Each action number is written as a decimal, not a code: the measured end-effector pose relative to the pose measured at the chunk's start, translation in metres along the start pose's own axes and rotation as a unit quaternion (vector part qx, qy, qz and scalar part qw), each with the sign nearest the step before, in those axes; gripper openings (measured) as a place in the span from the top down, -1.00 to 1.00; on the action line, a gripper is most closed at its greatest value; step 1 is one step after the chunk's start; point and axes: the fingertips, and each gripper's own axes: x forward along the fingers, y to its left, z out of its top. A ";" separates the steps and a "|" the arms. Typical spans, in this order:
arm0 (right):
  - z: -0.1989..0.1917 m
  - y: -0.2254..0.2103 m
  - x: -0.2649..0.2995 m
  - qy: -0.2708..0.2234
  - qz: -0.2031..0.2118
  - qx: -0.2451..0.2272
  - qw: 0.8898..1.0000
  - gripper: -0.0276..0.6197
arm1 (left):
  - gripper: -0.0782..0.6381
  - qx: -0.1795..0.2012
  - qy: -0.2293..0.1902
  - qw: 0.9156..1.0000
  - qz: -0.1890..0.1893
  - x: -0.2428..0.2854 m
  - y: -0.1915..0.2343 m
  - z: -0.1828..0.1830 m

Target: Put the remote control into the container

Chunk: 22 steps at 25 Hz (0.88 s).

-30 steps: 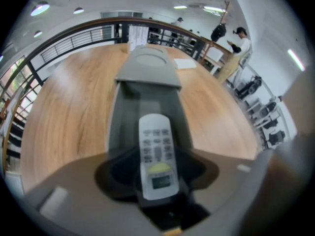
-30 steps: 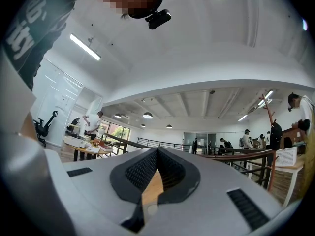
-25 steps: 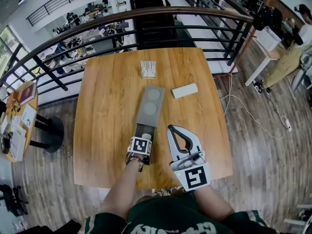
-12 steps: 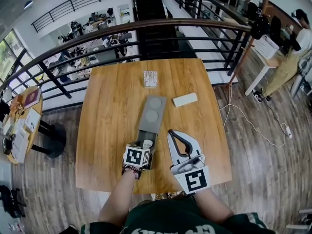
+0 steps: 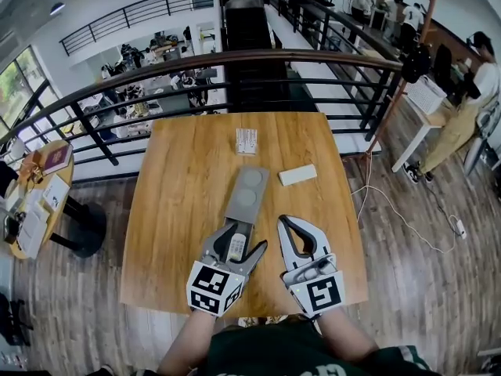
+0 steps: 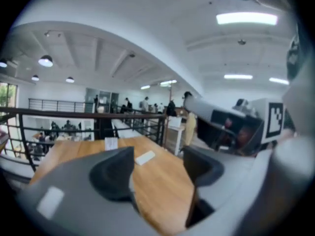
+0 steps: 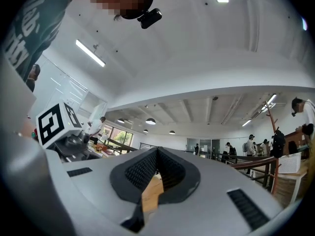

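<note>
Wooden table (image 5: pixel 172 202) beside a black railing (image 5: pixel 188 81); plank floor (image 5: pixel 407 241), white ceiling (image 7: pixel 197 58).

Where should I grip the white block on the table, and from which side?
Grip the white block across its two long edges, near the middle, coming from above. It lies flat and is narrow across, with bare wood all around and the grey container apart from it.

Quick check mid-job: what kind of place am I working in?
Probably a mezzanine in an open-plan office or workshop. The wooden table stands by a black railing, cluttered desks show on a level below it, and what looks like a staircase leads down.
</note>
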 end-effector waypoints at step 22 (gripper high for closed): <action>0.025 0.019 -0.007 -0.020 0.027 0.011 0.999 0.86 | 0.78 0.124 -0.237 0.961 0.064 -0.090 -0.018 0.093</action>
